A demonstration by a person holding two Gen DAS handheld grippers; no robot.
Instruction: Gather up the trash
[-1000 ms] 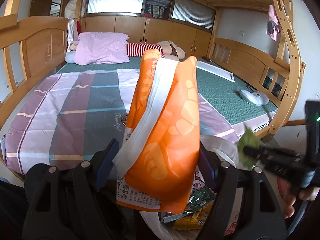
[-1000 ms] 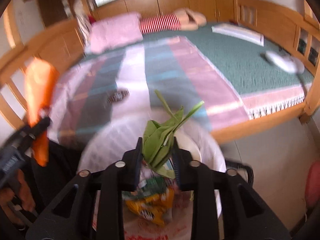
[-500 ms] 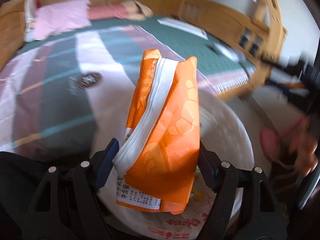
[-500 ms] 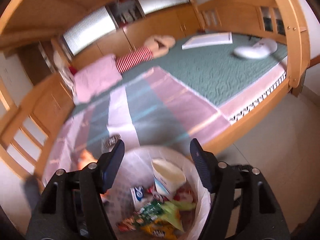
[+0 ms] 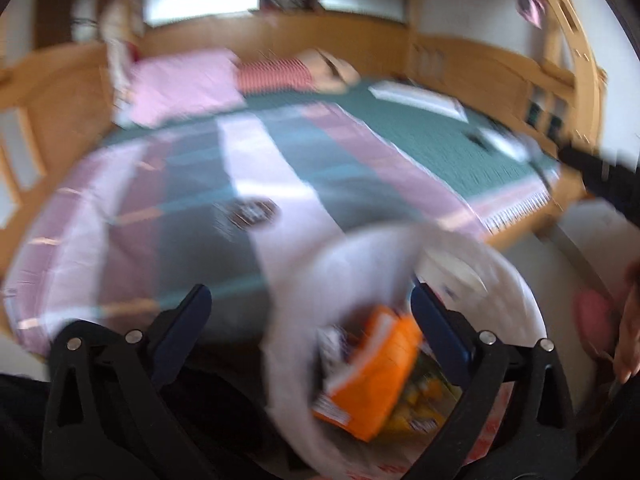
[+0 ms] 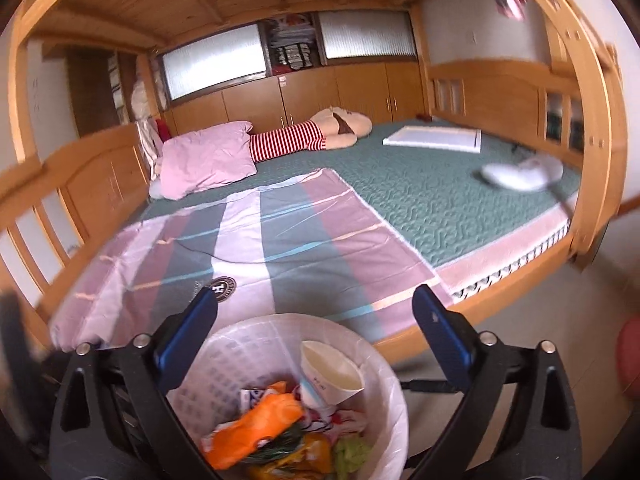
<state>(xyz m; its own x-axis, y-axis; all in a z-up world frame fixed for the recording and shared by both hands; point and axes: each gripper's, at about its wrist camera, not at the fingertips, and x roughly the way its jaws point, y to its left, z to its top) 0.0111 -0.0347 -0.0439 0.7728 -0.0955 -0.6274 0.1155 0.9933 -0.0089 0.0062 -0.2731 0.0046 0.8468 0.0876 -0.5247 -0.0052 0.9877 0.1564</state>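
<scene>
One bin, one orange packet, one cup

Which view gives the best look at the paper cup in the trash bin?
The right wrist view: the paper cup lies sharp and tilted inside the trash bin, above the orange packet. The left wrist view is motion-blurred; there the cup is only a pale smear.

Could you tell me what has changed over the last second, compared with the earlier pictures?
The left gripper let go of the orange packet, which dropped into the bin; its fingers are opening, empty. The right gripper released the green wrapper into the bin and is opening too. The bed and bin stayed put.
</scene>
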